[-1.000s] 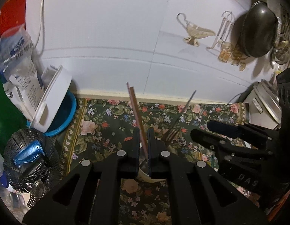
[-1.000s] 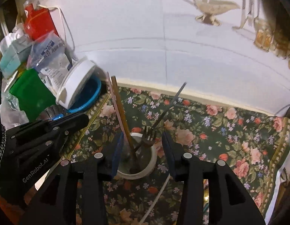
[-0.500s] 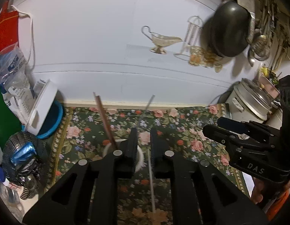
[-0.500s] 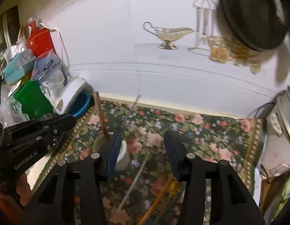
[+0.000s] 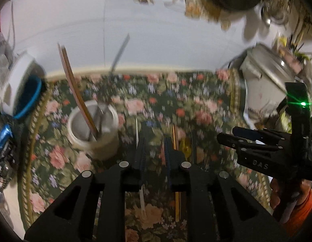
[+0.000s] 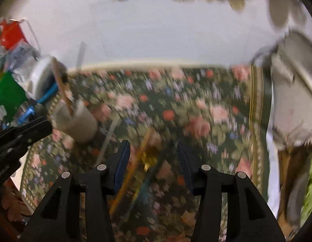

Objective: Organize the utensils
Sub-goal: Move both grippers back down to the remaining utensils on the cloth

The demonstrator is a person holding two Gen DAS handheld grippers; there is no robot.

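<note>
Floral cloth covers the surface from the white wall at the back to a gold-banded edge on the right, just beside a white cooker. On the left of the cloth stands a white cup, with wooden chopsticks leaning up and left out of it and a grey metal handle rising toward the wall. Clutter with a blue-rimmed tub crowds the cloth's left edge, near the cup.

Loose utensils lie on the cloth right of the cup: a white stick, a wooden chopstick and a yellow spoon, all partly hidden under the left gripper, whose jaws are parted a little with nothing between them. The right gripper is spread wide and empty, hanging over the same utensils, which are too blurred in its view to sort; a yellow-brown stick runs diagonally between its fingers. In the left view it sits at the right, near the cooker. Bare cloth lies open between the cup and the cooker, and behind the utensils to the wall.
</note>
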